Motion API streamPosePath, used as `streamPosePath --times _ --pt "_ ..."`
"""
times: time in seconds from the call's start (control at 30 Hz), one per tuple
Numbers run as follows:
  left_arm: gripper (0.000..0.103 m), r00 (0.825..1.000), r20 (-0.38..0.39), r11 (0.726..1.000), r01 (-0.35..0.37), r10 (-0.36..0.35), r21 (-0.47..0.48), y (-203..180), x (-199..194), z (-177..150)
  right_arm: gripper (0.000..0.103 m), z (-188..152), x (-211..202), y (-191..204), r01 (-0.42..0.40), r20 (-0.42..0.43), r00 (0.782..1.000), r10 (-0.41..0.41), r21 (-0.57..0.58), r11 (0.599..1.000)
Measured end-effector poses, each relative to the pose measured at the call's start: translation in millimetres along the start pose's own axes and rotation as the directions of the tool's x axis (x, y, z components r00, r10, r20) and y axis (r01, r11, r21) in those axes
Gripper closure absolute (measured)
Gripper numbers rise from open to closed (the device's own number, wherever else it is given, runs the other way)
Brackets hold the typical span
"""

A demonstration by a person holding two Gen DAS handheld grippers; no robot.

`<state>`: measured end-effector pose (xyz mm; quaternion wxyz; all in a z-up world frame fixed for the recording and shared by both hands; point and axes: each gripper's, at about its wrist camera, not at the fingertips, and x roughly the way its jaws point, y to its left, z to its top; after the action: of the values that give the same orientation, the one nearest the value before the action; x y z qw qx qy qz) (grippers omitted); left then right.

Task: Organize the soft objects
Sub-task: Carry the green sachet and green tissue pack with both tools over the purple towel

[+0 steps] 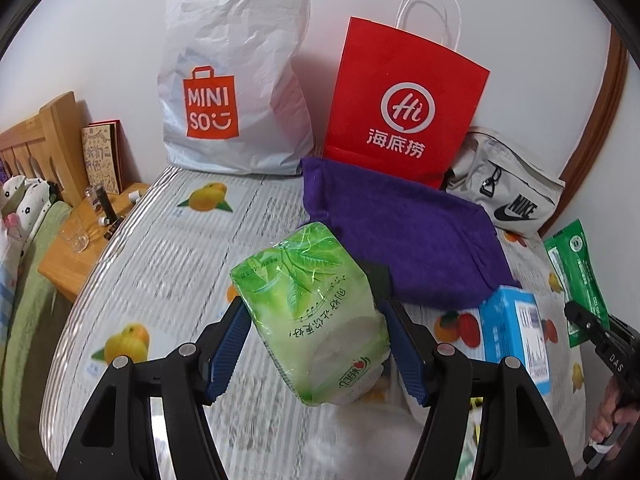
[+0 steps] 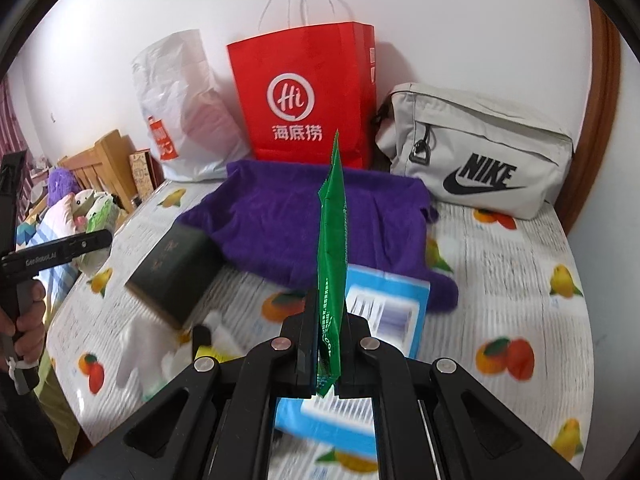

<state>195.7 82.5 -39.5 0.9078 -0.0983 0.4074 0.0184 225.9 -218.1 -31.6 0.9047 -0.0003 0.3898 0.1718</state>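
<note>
Purple towel (image 2: 304, 216) before red bag (image 2: 308, 92)

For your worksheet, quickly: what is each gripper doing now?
Left gripper: closed on the green tissue pack.
Right gripper: shut on the green sachet.

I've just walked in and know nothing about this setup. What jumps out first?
The bright red paper bag standing against the wall, with a purple towel spread before it. Nearer, the left gripper clamps a pale green tissue pack, and the right gripper pinches a thin green packet upright.
</note>
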Motion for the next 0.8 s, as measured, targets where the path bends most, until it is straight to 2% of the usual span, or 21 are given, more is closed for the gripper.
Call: streamPosePath --times 0.3,0.8 --pt "0.038 1.000 -0.023 0.999 0.018 -0.017 0.036 -16 42 39 0.098 40 54 -24 -0.015 -0.035 0.999 0.015 0.024 1.000" --pt "0.038 0.994 -0.106 0.995 0.034 -0.024 0.089 -41 123 78 0.098 59 132 -51 -0.023 -0.138 0.990 0.027 0.034 0.999"
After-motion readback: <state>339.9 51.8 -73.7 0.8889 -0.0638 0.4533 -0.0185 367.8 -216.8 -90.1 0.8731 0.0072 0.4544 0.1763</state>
